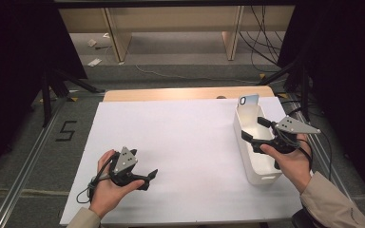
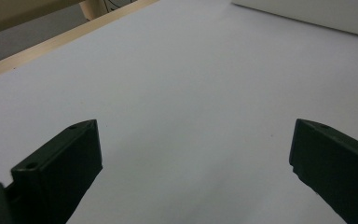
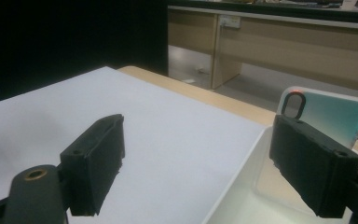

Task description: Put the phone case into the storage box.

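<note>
Starting at the left: the left tool (image 1: 153,174) is matte black plastic with a grey three-cornered plate on top, sitting low over the tabletop (image 1: 180,142) near the front edge. Its jaws are blocky, flat-faced and stand wide apart with nothing between them. The tabletop is covered by a smooth white sheet, dead flat, with a strip of pale wood showing along the far edge. Loads of open room across the middle, basically bare white from the left hand all the way over.

Further right there's a long, narrow white plastic bin (image 1: 261,168) with rounded corners and glossy walls, lying lengthwise close to the tabletop's right edge. The right tool (image 1: 252,135) hangs over the bin's open top, jaws apart and gripping nothing; in the right gripper view one jaw sits over the sheet and the other over the bin's inside, straddling its near wall. At the bin's far end a phone case (image 3: 328,114) stands upright against the end wall, pale teal with a rounded camera cutout and soft rounded corners.
</note>
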### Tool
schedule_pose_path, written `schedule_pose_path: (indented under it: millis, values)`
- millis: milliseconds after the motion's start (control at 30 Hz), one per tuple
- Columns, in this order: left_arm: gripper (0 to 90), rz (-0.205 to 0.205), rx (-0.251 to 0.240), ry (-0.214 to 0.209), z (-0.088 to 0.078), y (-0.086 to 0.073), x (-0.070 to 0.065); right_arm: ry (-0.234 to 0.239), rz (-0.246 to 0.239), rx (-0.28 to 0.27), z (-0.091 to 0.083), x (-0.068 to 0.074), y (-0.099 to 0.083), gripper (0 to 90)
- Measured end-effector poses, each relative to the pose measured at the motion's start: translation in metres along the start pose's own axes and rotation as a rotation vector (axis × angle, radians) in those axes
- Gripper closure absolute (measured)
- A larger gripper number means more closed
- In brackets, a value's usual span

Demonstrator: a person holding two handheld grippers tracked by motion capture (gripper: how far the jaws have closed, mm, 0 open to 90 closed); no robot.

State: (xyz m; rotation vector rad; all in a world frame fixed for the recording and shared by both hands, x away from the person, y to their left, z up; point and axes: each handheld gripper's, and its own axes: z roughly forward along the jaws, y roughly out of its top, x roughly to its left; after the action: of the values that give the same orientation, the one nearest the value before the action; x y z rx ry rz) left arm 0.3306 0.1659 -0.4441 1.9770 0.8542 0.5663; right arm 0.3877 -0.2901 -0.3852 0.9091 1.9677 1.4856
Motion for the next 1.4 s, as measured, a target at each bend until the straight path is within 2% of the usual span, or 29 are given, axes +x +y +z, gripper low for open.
schedule_pose_path:
  millis: [567,900,1400]
  values:
    - [1.5,-0.007,-0.009,0.005,-0.001,0.0,0.001,0.06,-0.001,-0.007,-0.016,0.006,-0.012,18.7]
    - [1.5,-0.008,-0.008,0.008,-0.001,0.0,0.002,0.107,-0.03,0.003,-0.017,0.014,-0.015,18.7]
    - [1.5,-0.008,-0.007,0.008,-0.001,0.0,0.001,0.107,-0.064,0.024,-0.024,0.022,-0.02,18.7]
